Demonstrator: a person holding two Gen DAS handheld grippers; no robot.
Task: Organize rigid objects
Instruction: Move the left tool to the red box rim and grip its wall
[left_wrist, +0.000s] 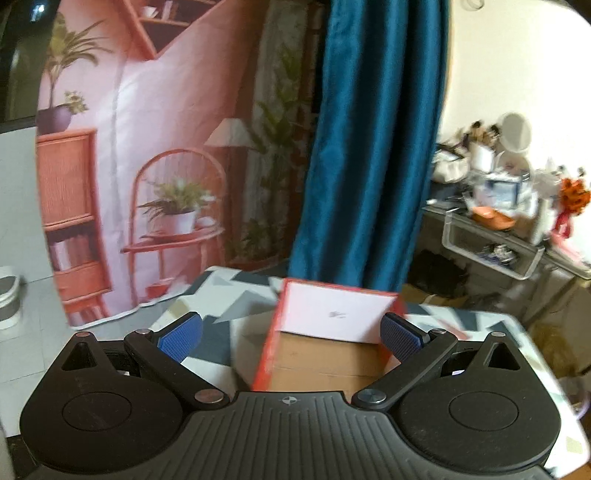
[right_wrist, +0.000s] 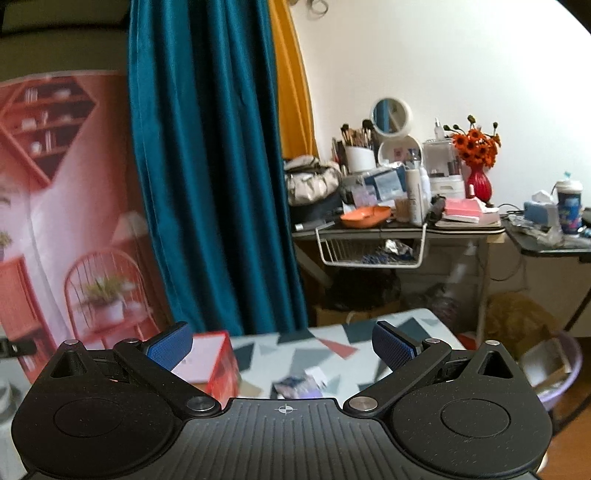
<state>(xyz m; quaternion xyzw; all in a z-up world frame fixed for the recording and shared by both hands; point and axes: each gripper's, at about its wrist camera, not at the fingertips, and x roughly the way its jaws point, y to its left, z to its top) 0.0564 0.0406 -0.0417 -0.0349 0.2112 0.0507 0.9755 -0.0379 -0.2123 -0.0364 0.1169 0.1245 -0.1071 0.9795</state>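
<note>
Left gripper (left_wrist: 291, 334) hangs with jaws spread wide, nothing held, looking straight into the box (left_wrist: 325, 343). Box is the landmark: a red-sided carton with a white inner wall and brown cardboard floor, mouth up, standing on the patterned table (left_wrist: 229, 291) in front of the blue curtain (left_wrist: 369, 147). Its interior appears empty from this view, though the near part is hidden by the gripper body. Box sits dead ahead of the left gripper and slightly below it, its near-left red wall running away from the camera, so its long side seems to lie across the gripper's line; blur makes this uncertain. Right gripper (right_wrist: 282, 349) is also wide open and empty. From it the box (right_wrist: 218, 363) lies to the left, partly behind the left finger (right_wrist: 170, 345). Ahead of the right gripper, to the right of the box on the table, lie a few small items (right_wrist: 299, 386), blurred; they look like flat packets or cards, type not readable. Judgement: right hand is nearer the loose items, left hand nearer the box. A likely next move is the right gripper dropping forward and down onto one item, then carrying it leftward to the box. Risk: flat pieces on cloth are hard to pinch.
</note>
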